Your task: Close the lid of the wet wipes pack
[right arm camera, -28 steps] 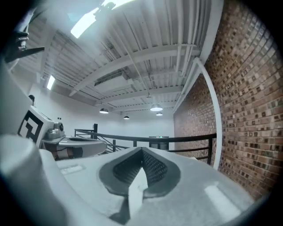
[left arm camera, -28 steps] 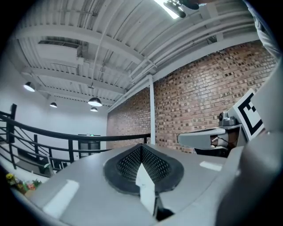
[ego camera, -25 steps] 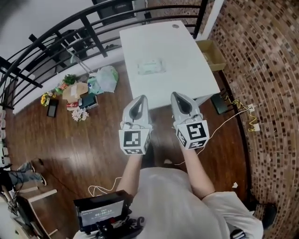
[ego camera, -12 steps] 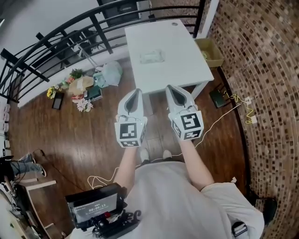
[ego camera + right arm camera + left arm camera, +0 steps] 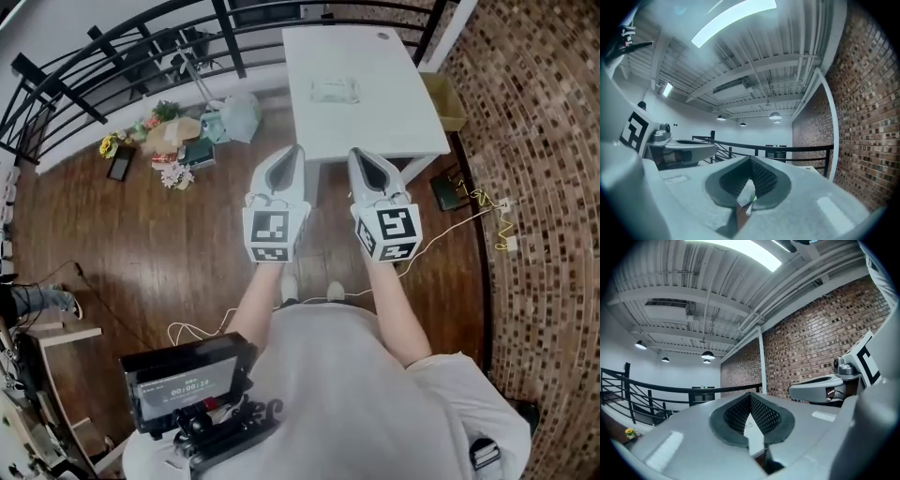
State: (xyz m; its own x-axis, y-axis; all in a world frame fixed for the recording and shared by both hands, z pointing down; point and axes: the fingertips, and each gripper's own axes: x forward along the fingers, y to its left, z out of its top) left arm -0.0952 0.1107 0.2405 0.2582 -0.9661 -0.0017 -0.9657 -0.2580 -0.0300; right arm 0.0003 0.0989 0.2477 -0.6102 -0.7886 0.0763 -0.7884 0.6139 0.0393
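Note:
The wet wipes pack is a pale, flat packet lying on the white table at the top of the head view; its lid is too small to make out. My left gripper and right gripper are held side by side over the wooden floor, short of the table's near edge and well apart from the pack. Each has its jaws met at the tip with nothing between them. The left gripper view shows the closed left gripper against ceiling and brick wall, and the right gripper view shows the right gripper the same way.
A black railing curves along the upper left. Bags, a box and flowers lie on the floor left of the table. A cardboard box stands at the table's right, with a brick wall and a yellow cable beyond.
The head view has shifted: the table and pack now sit higher and further right in the picture. Both grippers stay side by side and shut, a little higher in the frame.

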